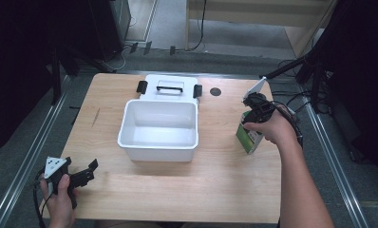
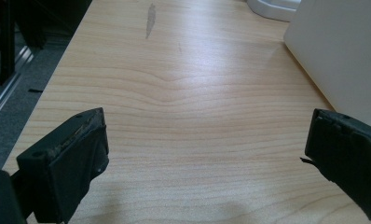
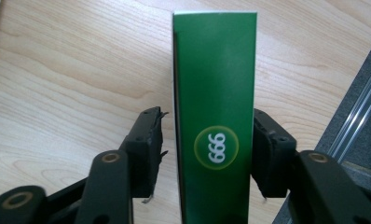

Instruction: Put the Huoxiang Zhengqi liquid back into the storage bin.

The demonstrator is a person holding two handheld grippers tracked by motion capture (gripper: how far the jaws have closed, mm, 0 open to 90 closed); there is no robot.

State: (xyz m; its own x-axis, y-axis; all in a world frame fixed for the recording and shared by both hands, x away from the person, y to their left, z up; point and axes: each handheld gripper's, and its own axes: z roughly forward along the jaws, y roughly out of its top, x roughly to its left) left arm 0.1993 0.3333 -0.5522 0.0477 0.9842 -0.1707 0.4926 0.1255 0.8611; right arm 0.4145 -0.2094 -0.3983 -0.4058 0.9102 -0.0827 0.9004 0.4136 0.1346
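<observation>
A tall green carton (image 3: 215, 93) with a round "999" mark stands on the wooden table (image 1: 215, 180) near its right edge. My right gripper (image 3: 207, 128) straddles the carton from above. Its right pad touches the side, while a thin gap shows at its left pad (image 3: 153, 140), so it is open. From above, the carton (image 1: 248, 137) sits under the person's right hand and the right gripper (image 1: 254, 110). My left gripper (image 1: 80, 166) rests at the table's front left corner, open wide over bare wood (image 2: 207, 140).
An open white bin (image 1: 125, 118) stands in the middle of the table, its lid (image 1: 170, 85) with a black handle and latches lying behind it. The bin's wall (image 2: 342, 51) shows to the right of the left gripper. A metal rail (image 3: 356, 126) runs past the right edge.
</observation>
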